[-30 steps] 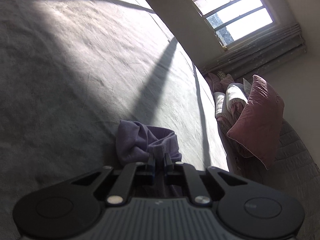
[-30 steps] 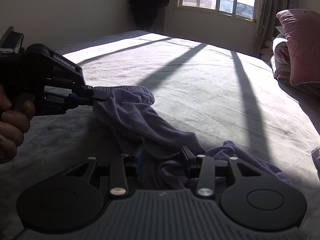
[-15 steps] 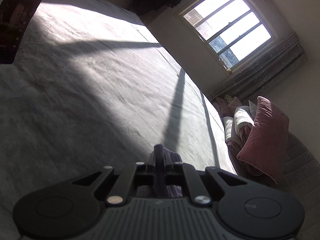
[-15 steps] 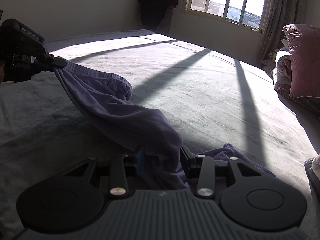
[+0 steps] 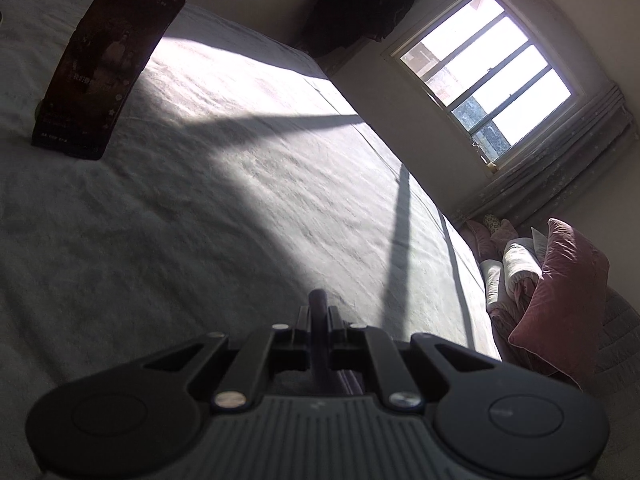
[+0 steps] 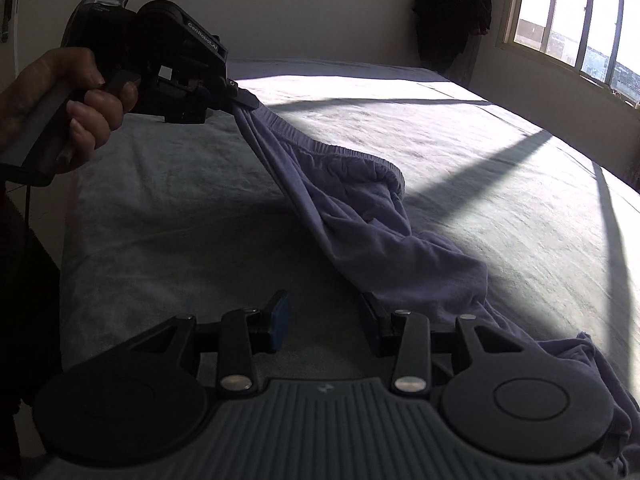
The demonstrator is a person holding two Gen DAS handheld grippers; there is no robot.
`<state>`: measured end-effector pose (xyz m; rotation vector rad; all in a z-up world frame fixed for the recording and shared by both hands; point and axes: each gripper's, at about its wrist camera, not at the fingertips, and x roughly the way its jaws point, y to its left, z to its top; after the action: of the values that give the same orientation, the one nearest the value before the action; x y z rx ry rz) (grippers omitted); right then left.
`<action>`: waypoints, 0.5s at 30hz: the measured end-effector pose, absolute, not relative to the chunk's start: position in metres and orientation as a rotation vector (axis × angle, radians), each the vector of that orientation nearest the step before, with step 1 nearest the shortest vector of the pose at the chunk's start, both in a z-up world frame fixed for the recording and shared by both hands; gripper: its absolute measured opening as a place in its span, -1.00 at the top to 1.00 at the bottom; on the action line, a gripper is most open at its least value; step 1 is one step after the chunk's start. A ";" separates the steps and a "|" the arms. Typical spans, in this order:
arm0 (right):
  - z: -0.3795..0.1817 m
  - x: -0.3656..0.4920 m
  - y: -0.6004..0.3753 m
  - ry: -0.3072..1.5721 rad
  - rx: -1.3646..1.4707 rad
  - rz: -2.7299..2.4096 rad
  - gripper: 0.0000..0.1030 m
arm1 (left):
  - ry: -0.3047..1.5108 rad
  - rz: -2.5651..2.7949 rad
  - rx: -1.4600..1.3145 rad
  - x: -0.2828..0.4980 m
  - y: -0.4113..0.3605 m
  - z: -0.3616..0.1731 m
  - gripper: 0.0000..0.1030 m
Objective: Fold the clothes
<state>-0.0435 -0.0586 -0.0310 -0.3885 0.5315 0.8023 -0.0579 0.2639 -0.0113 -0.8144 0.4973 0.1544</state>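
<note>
The left hand-held gripper (image 6: pixel 240 100) is lifted above the near-left part of the bed (image 6: pixel 500 168), its fingers pressed together on the elastic waistband of a pair of purple trousers (image 6: pixel 360 208). A person's hand (image 6: pixel 76 96) is wrapped round its handle. From its own camera, the left hand-held gripper (image 5: pixel 319 316) shows a thin fold of the purple cloth (image 5: pixel 319 304) standing up between the two closed fingers, and nothing more of the garment beyond it.

The trousers hang in a slack diagonal from that pinch down toward the right hand-held gripper (image 6: pixel 326 312), with the gathered waistband sagging open in the sunlight. The lower part of the cloth drapes over the right finger of this gripper and runs on down past its right side, bunched at the edge of the bed. The right hand-held gripper is spread wide, and only bedcover shows between its blue-padded left finger (image 6: pixel 280 314) and the other; the cloth lies on the outer finger, not in a grip.

Bright sun from the window (image 5: pixel 486 76) falls across the pale bedcover in broad bands. A dark phone (image 5: pixel 106 60) lies on the bed at the far left, well apart from the trousers. A pink pillow (image 5: pixel 560 304) leans by rolled bedding at the right side, beside the bed. Dark clothing (image 6: pixel 452 4) hangs in the corner by the window.
</note>
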 end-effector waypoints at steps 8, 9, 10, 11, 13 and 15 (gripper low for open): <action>-0.040 -0.028 -0.051 0.562 -0.400 0.764 0.17 | 0.546 0.196 -0.813 -0.057 0.278 -0.022 0.88; -0.040 -0.028 -0.051 0.558 -0.401 0.763 0.17 | 0.557 0.199 -0.819 -0.056 0.280 -0.024 0.88; -0.039 -0.028 -0.051 0.552 -0.403 0.763 0.17 | 0.562 0.199 -0.823 -0.055 0.281 -0.025 0.88; -0.038 -0.030 -0.050 0.543 -0.406 0.766 0.17 | 0.567 0.200 -0.825 -0.055 0.282 -0.026 0.88; -0.036 -0.032 -0.050 0.527 -0.412 0.772 0.17 | 0.572 0.202 -0.818 -0.053 0.282 -0.026 0.88; -0.035 -0.032 -0.050 0.524 -0.420 0.773 0.17 | 0.576 0.202 -0.814 -0.052 0.283 -0.026 0.88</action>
<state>-0.0322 -0.0504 -0.0348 -0.4197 0.5236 0.7726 -0.0523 0.2825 -0.0263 -0.8144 0.5763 0.2017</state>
